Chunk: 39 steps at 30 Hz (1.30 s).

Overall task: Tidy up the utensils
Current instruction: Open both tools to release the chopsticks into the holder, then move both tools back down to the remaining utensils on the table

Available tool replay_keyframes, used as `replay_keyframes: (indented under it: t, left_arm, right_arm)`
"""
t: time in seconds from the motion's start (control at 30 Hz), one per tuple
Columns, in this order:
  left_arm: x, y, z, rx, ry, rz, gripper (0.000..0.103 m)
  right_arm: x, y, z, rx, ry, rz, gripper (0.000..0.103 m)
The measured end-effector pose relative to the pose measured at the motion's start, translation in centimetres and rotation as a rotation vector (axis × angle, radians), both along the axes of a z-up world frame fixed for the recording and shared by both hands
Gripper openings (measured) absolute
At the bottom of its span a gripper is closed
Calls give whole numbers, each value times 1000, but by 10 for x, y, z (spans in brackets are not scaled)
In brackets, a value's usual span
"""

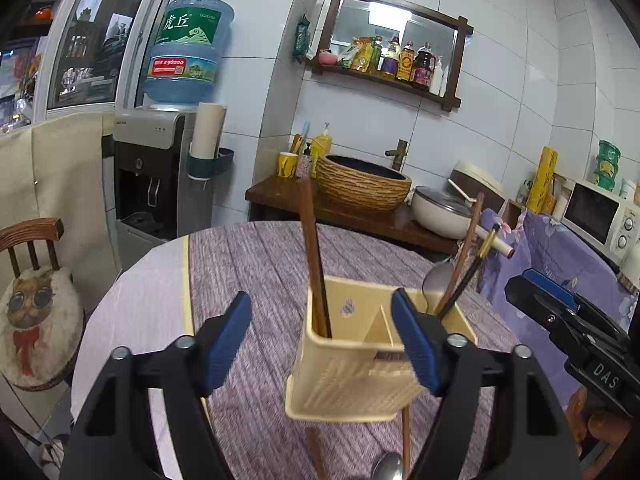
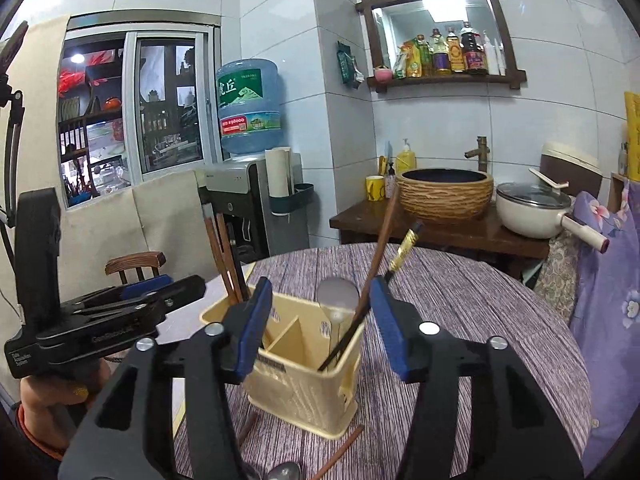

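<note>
Utensils are your concern here: your left gripper (image 1: 326, 336) stands spread with nothing between its pads, and your right gripper (image 2: 318, 322) is spread too, empty. Both hover at the cream utensil holder (image 1: 352, 364), which stands on the round purple-clothed table (image 1: 256, 264). Brown chopsticks (image 1: 314, 264) stand in its left compartment; a spoon (image 2: 338, 294), another brown chopstick (image 2: 376, 256) and a gold-tipped black chopstick (image 2: 404, 248) lean in the right. Near you, loose chopsticks (image 2: 340, 454) and a second spoon (image 2: 285, 472) lie on the cloth beside the holder.
</note>
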<state>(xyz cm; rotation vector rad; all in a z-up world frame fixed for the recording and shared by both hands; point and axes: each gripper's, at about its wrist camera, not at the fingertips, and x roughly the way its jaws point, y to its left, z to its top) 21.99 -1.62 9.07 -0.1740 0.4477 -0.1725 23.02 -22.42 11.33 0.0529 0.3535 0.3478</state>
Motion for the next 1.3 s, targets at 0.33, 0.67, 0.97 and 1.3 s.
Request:
replay_keyframes:
  t: [0.33,0.67,0.97,1.3]
  left_arm:
    - [-36,20,-47,27,117,51,96]
    - [-54,32,-93,28,244,100,97]
    - [-48,15,-107,54,311,38,74]
    - [-13,-15,-117,98,386,-42,46]
  right_arm:
    - [-23,-10,-53,-17,176,-48,86]
    - [-38,-16,-119,-29,336,-99,86]
    - [-24,-22,-142,27,496,-139,52]
    - [14,-1,-149,53,573,-151,39]
